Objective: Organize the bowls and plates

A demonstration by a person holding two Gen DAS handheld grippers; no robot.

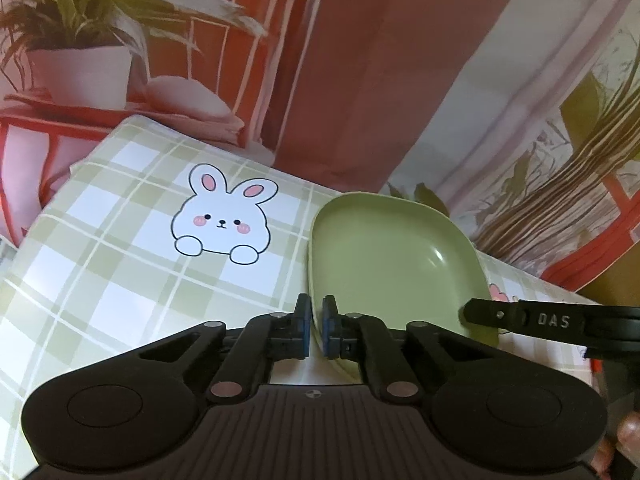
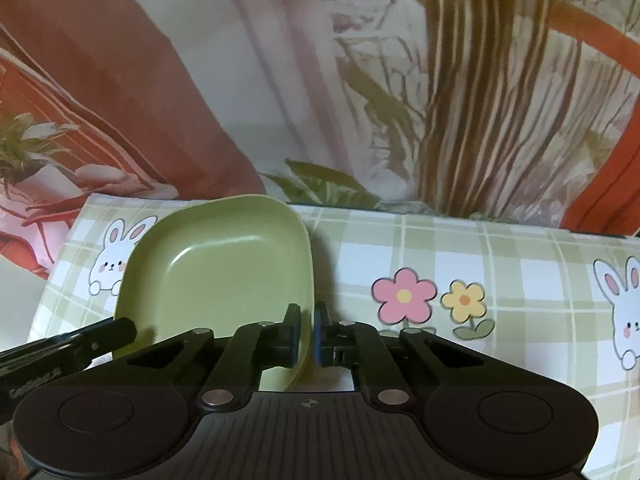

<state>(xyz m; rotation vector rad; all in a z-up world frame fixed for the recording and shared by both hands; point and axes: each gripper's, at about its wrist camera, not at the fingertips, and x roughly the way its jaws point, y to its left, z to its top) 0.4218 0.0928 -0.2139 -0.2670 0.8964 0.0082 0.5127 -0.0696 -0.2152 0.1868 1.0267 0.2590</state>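
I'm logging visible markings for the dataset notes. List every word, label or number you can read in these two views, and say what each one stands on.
"DAS": pale letters on the black arm of the right tongs, seen in the left wrist view.
Pale lettering on the black arm of the left tongs, seen in the right wrist view: too blurred and skewed to read.
Green plate, checked tablecloth, printed backdrop: pictures only, no text.

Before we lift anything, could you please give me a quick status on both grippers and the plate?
Left gripper shut on green plate left rim. Right gripper shut on right rim. Plate on checked tablecloth. Nothing in the way.
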